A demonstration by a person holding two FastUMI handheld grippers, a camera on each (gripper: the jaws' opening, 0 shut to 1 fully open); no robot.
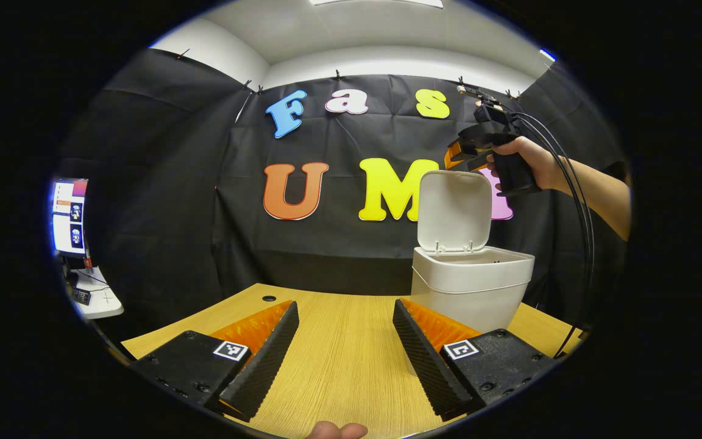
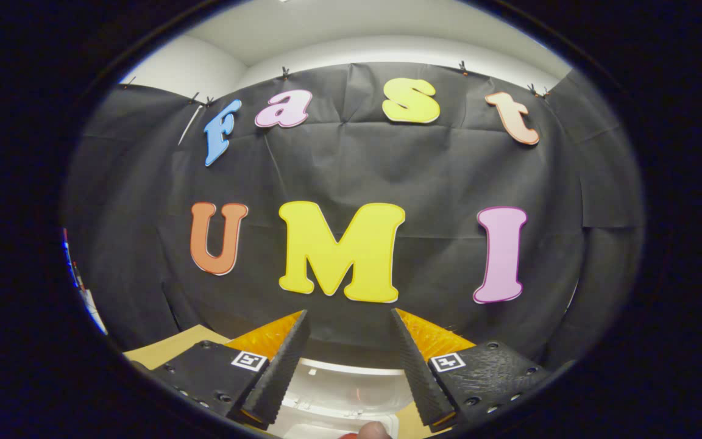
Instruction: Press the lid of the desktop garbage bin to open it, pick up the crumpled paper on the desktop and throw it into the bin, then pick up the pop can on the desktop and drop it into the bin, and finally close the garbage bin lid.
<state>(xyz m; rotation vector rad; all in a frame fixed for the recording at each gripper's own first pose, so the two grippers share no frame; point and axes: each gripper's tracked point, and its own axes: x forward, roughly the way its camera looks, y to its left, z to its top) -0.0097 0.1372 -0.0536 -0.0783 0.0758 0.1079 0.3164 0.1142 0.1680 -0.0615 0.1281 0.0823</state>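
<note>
Bin is the piece to watch, though from left to right the desk comes first: the left gripper hangs low over bare wood, its jaws wide apart with nothing between them. Further right the white bin sits near the desk's far right side, its lid flipped upright on the rear hinge, mouth open. Above and just behind the lid, a hand holds the right gripper; from over there I cannot tell how it stands, but in the right gripper view the right gripper has its jaws apart and empty, looking down past the bin's rim. The bin looks like thin, light plastic (likely to skid if shoved), so closing should be a gentle push on the lid's top edge. I see no paper or can.
</note>
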